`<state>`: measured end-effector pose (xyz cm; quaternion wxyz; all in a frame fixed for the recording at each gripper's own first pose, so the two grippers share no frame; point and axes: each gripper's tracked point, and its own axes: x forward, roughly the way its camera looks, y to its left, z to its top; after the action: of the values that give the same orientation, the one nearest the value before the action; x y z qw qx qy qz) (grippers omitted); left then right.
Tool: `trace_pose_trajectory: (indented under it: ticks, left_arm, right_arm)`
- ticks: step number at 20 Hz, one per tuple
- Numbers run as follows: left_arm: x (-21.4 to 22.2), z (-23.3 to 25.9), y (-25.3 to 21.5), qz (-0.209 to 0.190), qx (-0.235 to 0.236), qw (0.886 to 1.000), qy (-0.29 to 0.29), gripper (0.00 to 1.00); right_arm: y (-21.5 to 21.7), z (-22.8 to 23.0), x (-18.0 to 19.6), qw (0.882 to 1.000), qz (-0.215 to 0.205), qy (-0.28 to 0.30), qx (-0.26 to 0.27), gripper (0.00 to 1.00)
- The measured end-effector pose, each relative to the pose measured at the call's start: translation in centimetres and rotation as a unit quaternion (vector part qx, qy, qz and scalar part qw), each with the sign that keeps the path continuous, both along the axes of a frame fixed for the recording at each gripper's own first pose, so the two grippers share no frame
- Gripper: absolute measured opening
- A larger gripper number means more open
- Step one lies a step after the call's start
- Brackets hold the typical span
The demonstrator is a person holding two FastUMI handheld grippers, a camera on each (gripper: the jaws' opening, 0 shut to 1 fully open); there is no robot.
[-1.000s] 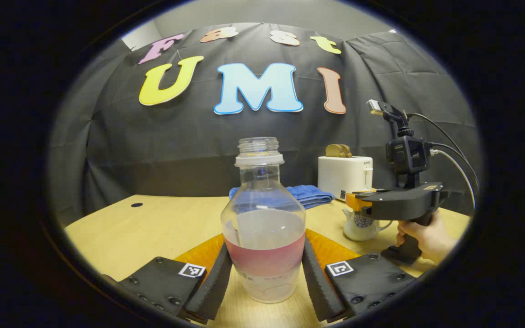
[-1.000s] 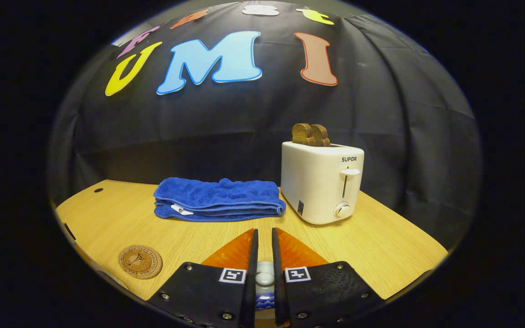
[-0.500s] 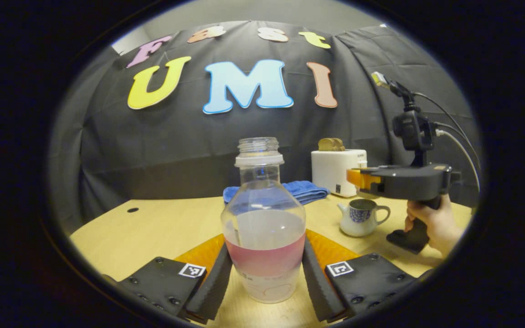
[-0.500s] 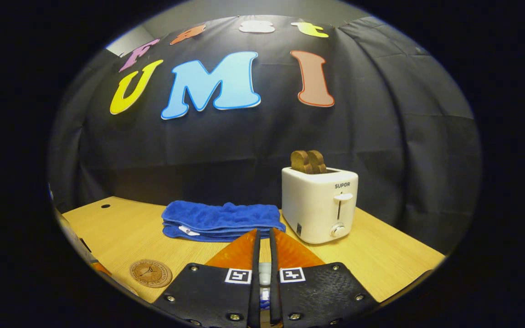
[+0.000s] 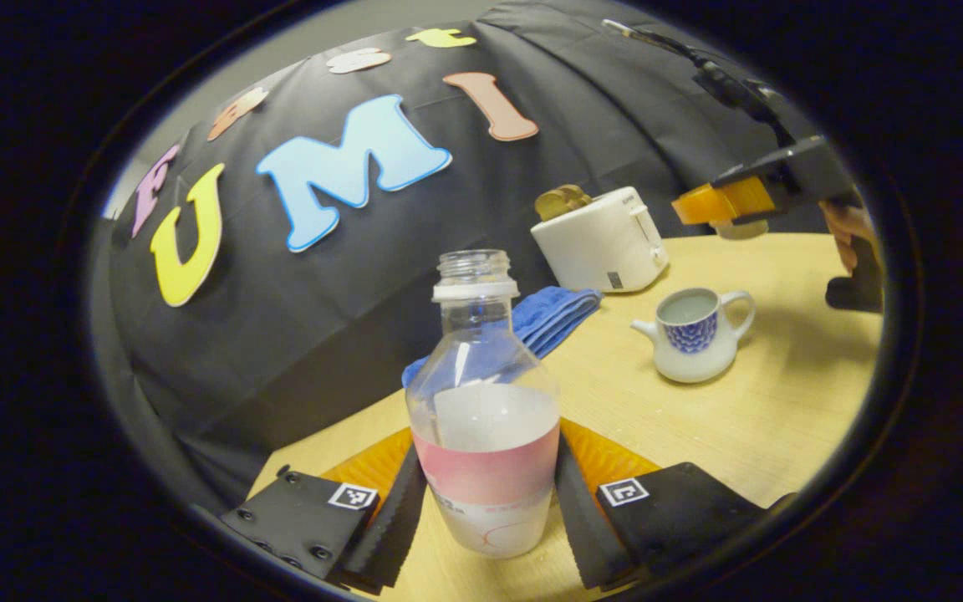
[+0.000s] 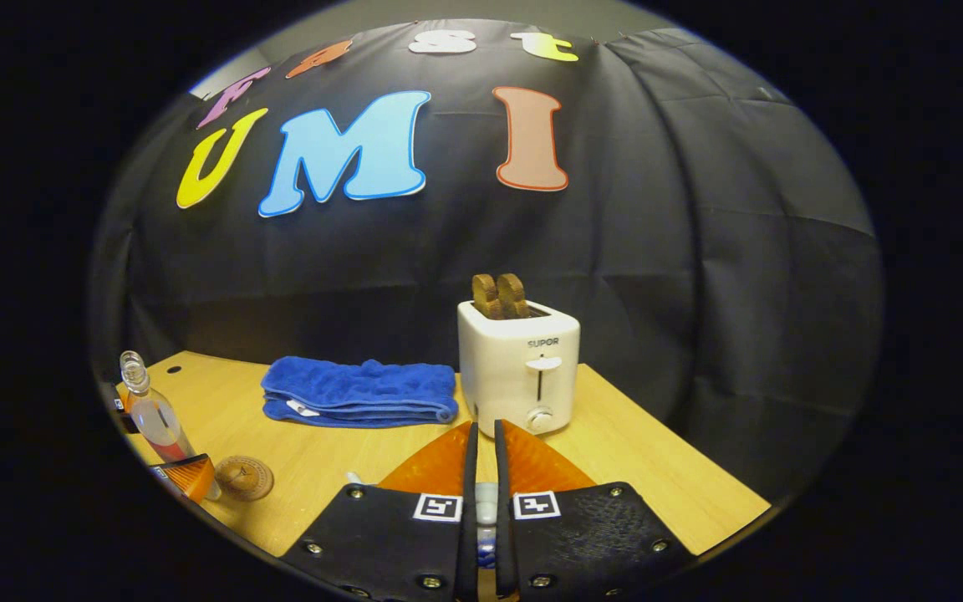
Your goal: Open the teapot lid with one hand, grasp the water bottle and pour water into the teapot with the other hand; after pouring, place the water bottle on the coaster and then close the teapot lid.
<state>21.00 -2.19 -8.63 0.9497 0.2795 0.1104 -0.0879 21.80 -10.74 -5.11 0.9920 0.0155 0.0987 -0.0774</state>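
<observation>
- In the left gripper view, the left gripper (image 5: 486, 502) is clamped on the water bottle (image 5: 484, 418); both fingers press on its sides at the pink label band.
- The bottle has no cap, it is about half full of clear water, and the table (image 5: 699, 418) appears tilted behind it.
- At about 2 o'clock from the bottle stands the teapot (image 5: 695, 334), white with a blue pattern. Its top is open, the spout points left and the handle points right.
- Above the teapot, at about 1 o'clock from it, the right gripper (image 5: 720, 209) hangs in the air with a hand (image 5: 849, 230) on its handle. A pale lid (image 5: 736, 227) shows just under its tips.
- In the right gripper view, the fingers of the right gripper (image 6: 486, 493) are nearly together and nip the small white knob of the lid (image 6: 486, 503).
- At 12 o'clock from this gripper stands a white toaster (image 6: 519, 364) with two brown slices in it. A folded blue towel (image 6: 356, 393) lies just to its left.
- At about 9 o'clock, near the table edge, lies the round coaster (image 6: 243, 477). The water bottle (image 6: 151, 414) and a tip of the left gripper (image 6: 185, 477) are just beside it.
</observation>
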Motion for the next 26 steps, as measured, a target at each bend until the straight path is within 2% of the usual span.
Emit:
trace_pose_trajectory:
  ticks: [4, 8, 13, 18, 22, 26]
  left_arm:
    - [1.4, 0.0, -1.8, -0.035, 0.078, 0.996, 0.008, 0.87]
    - [3.6, 0.5, -2.9, -0.063, 0.197, 0.978, 0.001, 0.87]
    - [4.9, 0.4, -4.4, -0.102, 0.309, 0.946, -0.006, 0.87]
    - [5.6, 0.0, -5.6, -0.132, 0.403, 0.906, -0.002, 0.87]
    - [5.6, 0.1, -6.1, -0.153, 0.467, 0.871, 0.000, 0.87]
    - [5.5, 0.5, -7.0, -0.169, 0.510, 0.843, -0.012, 0.87]
  right_arm:
    - [-1.6, 0.7, -0.7, 1.000, -0.013, -0.004, 0.009, 0.08]
    - [-2.4, 1.0, -1.0, 1.000, -0.022, -0.006, 0.010, 0.08]
    - [-3.1, 1.0, -1.1, 0.999, -0.028, -0.009, 0.025, 0.08]
    - [-3.8, 1.3, -1.3, 0.998, -0.039, -0.018, 0.038, 0.08]
    - [-4.4, 1.1, -1.5, 0.997, -0.046, -0.018, 0.053, 0.08]
    - [-5.3, 1.1, -1.7, 0.996, -0.056, -0.020, 0.072, 0.08]
